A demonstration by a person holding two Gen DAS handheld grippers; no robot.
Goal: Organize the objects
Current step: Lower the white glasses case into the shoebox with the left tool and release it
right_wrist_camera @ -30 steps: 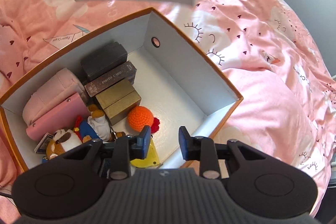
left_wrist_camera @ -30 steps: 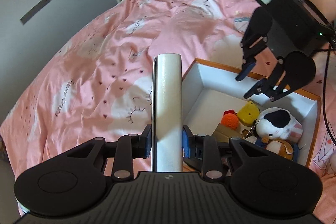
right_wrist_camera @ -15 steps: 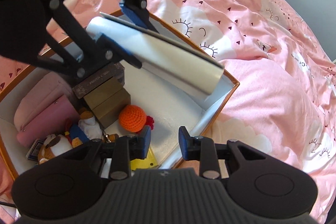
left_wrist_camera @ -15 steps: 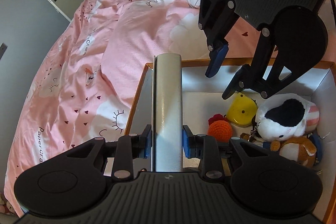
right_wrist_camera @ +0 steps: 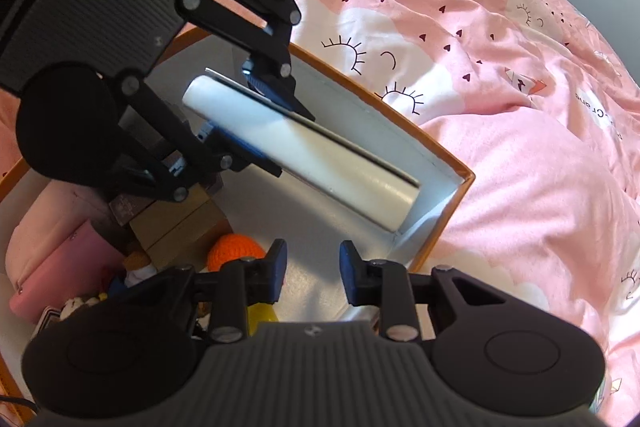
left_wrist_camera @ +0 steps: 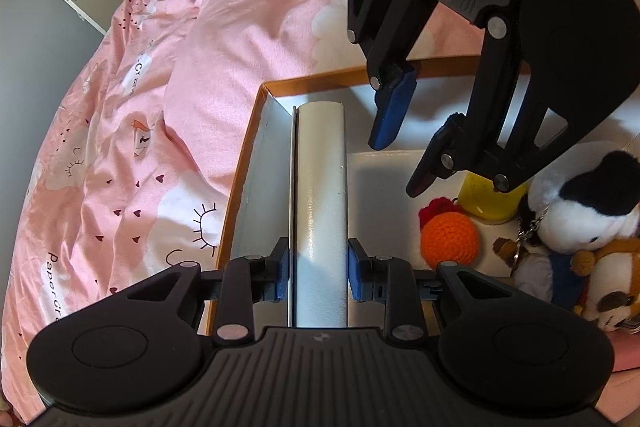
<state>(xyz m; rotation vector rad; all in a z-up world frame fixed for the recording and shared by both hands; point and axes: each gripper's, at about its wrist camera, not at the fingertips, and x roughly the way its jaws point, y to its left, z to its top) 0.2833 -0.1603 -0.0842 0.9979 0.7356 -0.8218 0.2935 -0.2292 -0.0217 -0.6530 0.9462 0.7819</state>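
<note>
A white book-like case (left_wrist_camera: pixel 320 195), rounded along its spine, is being clamped at its near end by the left hand-held gripper (left_wrist_camera: pixel 318 273) and is being held inside the orange-rimmed box (left_wrist_camera: pixel 240 163) on the pink bed (left_wrist_camera: pixel 160 107), close to the box's left wall. It is being judged stiff, smooth, fairly light and a little slippery, so the flat faces are being judged the best place for a grip. The right hand-held gripper (right_wrist_camera: pixel 312 273) is being held above the box with its jaws parted and nothing between them
</note>
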